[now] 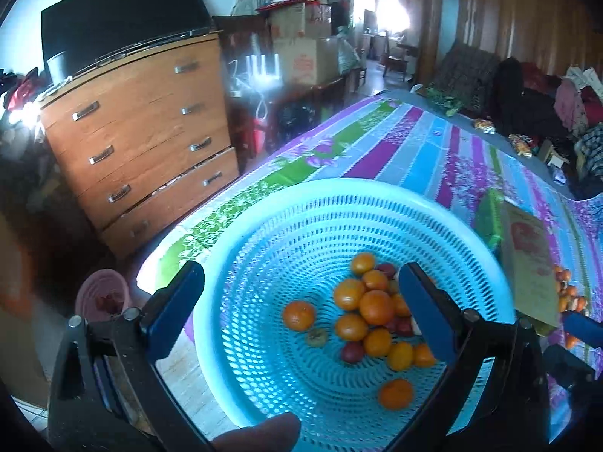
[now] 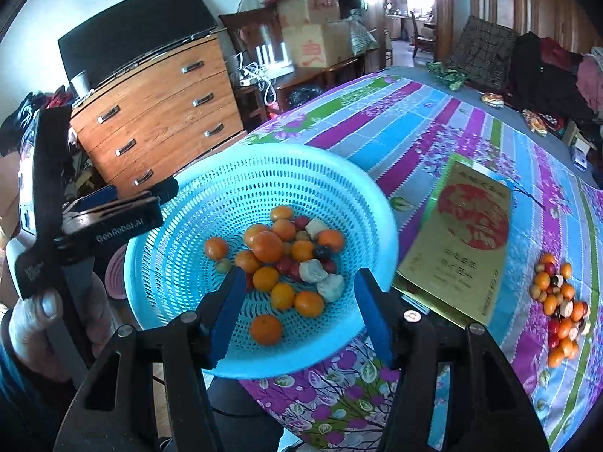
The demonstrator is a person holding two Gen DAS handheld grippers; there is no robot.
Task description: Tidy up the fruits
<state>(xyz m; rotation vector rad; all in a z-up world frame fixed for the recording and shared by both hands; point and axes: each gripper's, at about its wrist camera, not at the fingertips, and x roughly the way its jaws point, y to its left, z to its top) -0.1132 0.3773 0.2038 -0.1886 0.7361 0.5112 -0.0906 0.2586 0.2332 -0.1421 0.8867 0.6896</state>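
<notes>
Blue basket (image 2: 181, 248) sits at the table (image 2: 433, 128) edge, partly overhanging, with small round fruits (image 2: 280, 260) piled in its bowl; a second fruit pile (image 2: 559, 301) lies on the cloth, well right. Left tool (image 1: 305, 312) spread wide, right tool (image 2: 297, 312) part open, both empty. Fruits look light, firm, prone to roll: pinch across the middle, gently. Pale lumps (image 2: 320, 278) unidentifiable; far pile distorted at the fisheye rim.

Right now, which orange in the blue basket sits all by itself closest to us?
Find the round blue basket at the near edge of the flowery tablecloth. Most fruit is heaped in its middle. The lone orange lies apart from the heap on the near slope, touching nothing.
</notes>
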